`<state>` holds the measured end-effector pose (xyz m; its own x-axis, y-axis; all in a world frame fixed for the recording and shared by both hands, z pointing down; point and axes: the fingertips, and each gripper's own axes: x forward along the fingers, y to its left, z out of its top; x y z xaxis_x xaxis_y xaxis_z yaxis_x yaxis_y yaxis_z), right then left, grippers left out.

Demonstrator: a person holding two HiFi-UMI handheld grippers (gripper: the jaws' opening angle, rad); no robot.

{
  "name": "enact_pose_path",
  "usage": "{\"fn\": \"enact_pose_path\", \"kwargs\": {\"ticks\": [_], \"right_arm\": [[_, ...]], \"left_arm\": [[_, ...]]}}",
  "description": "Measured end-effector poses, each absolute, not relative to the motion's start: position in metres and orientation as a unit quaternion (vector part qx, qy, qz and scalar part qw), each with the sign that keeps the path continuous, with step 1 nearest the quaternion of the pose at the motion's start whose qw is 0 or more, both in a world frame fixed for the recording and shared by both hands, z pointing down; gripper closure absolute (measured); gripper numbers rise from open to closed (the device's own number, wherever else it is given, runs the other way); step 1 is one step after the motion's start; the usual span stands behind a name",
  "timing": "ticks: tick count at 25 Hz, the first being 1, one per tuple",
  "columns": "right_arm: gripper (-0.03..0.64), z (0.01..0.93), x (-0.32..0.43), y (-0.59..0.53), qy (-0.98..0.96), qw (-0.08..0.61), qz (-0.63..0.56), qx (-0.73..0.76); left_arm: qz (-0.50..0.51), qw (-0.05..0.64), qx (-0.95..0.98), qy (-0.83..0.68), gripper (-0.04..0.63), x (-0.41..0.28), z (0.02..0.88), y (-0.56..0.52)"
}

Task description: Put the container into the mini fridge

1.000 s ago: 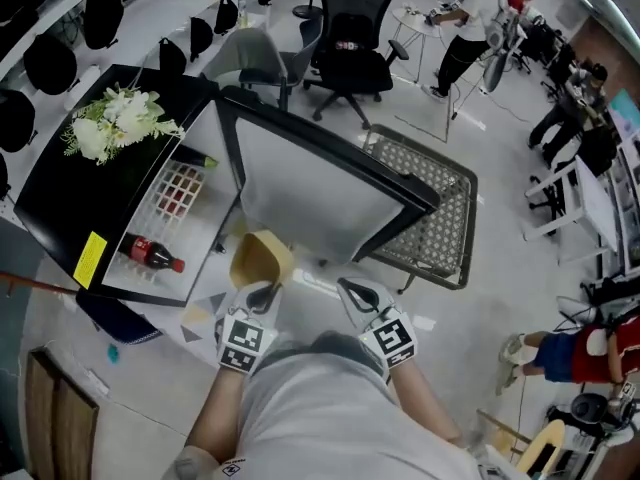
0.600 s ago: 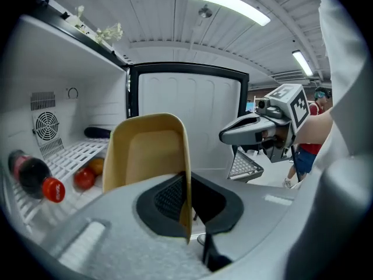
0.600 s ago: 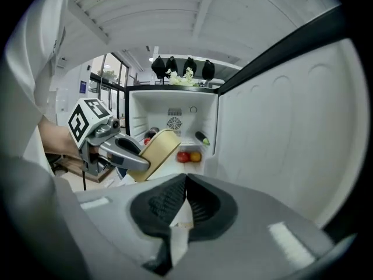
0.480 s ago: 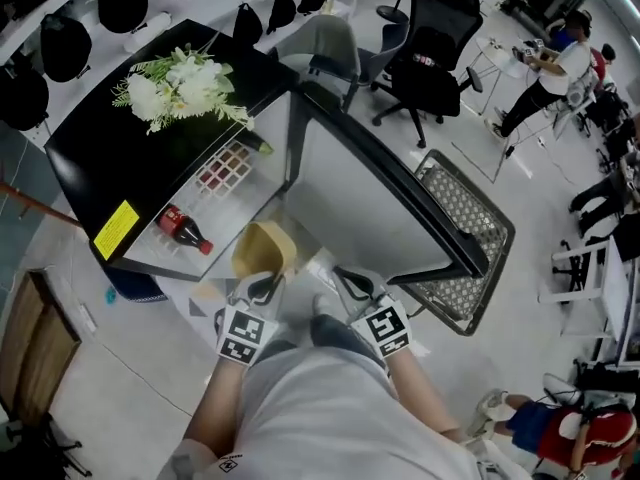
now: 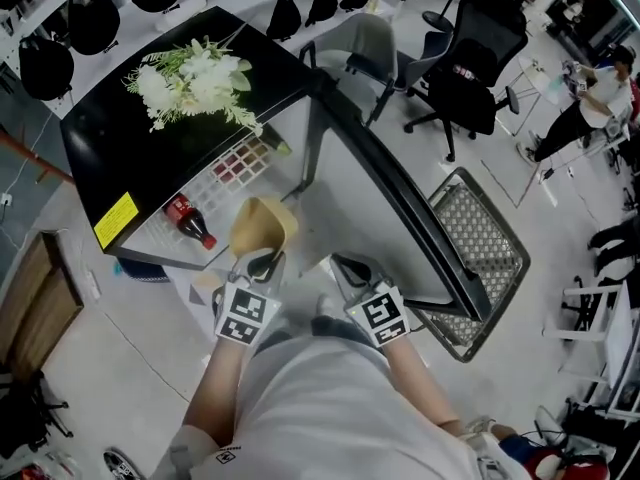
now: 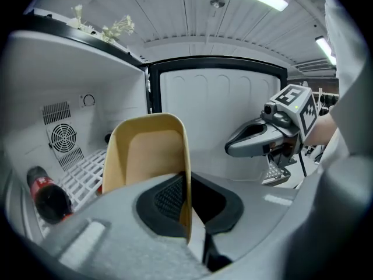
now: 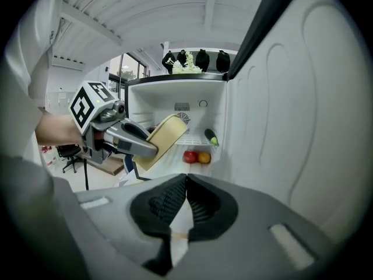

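A tan open container is held by its side wall in my left gripper, which is shut on it. It hangs just in front of the open black mini fridge. In the left gripper view the container stands upright before the white fridge interior, its wall pinched between the pads. My right gripper hovers beside it, shut with nothing in it, and points at the open door. The right gripper view shows its jaws together and the container at the fridge mouth.
A cola bottle lies on the wire shelf. A red fruit, an orange fruit and a dark bottle sit deeper inside. White flowers stand on the fridge top. Office chairs and a mesh panel are behind the door.
The view has swung towards the fridge. The container, still in my left gripper, has moved closer to the opening and the cola bottle. Both grippers stayed shut.
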<state>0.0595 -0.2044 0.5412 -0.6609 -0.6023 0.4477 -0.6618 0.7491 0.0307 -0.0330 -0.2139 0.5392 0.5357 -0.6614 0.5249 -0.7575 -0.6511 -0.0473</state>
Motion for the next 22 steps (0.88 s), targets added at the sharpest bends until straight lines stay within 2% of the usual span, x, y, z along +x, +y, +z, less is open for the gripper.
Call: {"fn": "enact_pose_path", "kwargs": {"ticks": [22], "right_arm": [[0.612,0.545,0.056,-0.235,-0.929,0.223,0.054,0.291]], "left_arm": [[0.373,0.061,0.791,-0.481,0.583,-0.077,0.520,-0.322]]}}
